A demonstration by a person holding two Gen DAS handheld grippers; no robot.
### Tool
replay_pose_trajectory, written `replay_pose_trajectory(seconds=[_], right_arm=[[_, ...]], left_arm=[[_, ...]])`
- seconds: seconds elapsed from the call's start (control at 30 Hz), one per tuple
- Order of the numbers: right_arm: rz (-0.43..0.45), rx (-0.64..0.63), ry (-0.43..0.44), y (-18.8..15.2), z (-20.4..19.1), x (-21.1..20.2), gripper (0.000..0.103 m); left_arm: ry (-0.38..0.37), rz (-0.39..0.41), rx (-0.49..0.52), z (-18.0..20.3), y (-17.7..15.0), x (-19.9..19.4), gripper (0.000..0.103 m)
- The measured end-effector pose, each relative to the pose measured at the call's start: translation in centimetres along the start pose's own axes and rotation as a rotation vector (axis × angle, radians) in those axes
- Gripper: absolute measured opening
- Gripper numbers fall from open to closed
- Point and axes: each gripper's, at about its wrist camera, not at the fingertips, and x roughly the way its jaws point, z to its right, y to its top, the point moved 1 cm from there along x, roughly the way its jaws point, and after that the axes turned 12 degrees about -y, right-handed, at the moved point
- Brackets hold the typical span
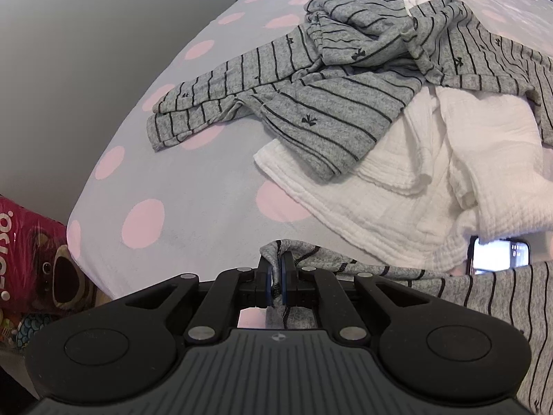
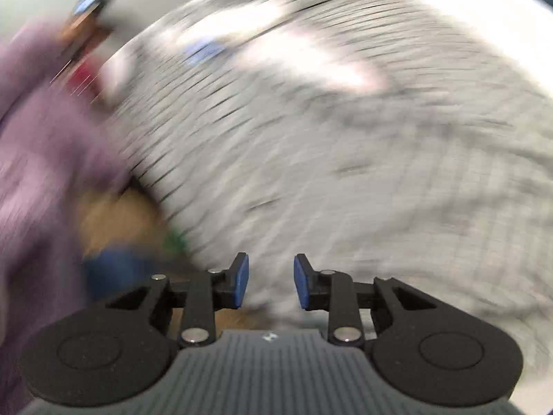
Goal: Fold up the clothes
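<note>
Pinching a fold of grey striped fabric, the left gripper (image 1: 275, 282) sits at the bottom centre of its view, blue pads closed on the held garment (image 1: 484, 297), which trails off to the lower right. Beyond it, on a grey bedspread with pink dots (image 1: 179, 193), a second grey striped garment (image 1: 328, 103) lies crumpled over a white muslin cloth (image 1: 432, 186). A lit phone (image 1: 497, 256) peeks out at the right. The right gripper (image 2: 270, 282) has its jaws apart, empty, over heavily blurred grey striped fabric.
</note>
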Motion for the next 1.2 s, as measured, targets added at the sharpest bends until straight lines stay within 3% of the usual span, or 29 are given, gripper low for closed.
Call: replay_pose_trajectory(seconds=[0.1, 0.23, 0.27, 0.37, 0.43, 0.53, 0.57, 0.6, 0.63, 1.07, 1.2], right_arm=[[0.091, 0.214, -0.141, 0.3, 5.0, -1.8, 0.032], [0.098, 0.595, -0.473, -2.1, 11.6, -3.0, 0.034], [0.093, 0.698, -0.523, -3.0, 12.9, -3.0, 0.04], [0.106, 0.968, -0.531, -5.4, 16.2, -2.6, 0.057], [0.125, 1.057, -0.486, -5.8, 17.4, -1.9, 0.057], [0.103, 1.088, -0.535, -5.9, 17.7, -1.3, 0.055], [0.096, 1.099, -0.551, -6.0, 17.8, -1.1, 0.047], [0.089, 1.109, -0.567, -6.0, 17.9, -0.9, 0.019], [0.082, 1.12, -0.583, -6.0, 18.0, -0.8, 0.005], [-0.037, 1.192, -0.86, -8.4, 19.3, -0.1, 0.004], [-0.06, 1.182, -0.808, -8.2, 19.4, 0.9, 0.005]], left_arm=[[0.007, 0.005, 0.001, 0.4, 0.5, -0.1, 0.003], [0.027, 0.002, 0.014, 1.1, 0.8, 0.1, 0.003], [0.031, 0.0, 0.016, 1.2, 0.9, 0.2, 0.003], [0.041, -0.006, 0.016, 1.3, 0.9, 0.3, 0.003], [0.047, -0.01, 0.014, 1.3, 0.9, 0.3, 0.003], [0.055, -0.015, 0.013, 1.3, 0.7, 0.4, 0.003], [0.057, -0.016, 0.012, 1.2, 0.7, 0.4, 0.003], [0.059, -0.018, 0.011, 1.2, 0.6, 0.4, 0.003], [0.06, -0.019, 0.01, 1.2, 0.6, 0.4, 0.003], [0.043, -0.034, 0.067, 2.7, 0.9, 0.7, 0.003], [0.059, -0.073, 0.097, 2.7, 0.3, 1.3, 0.003]])
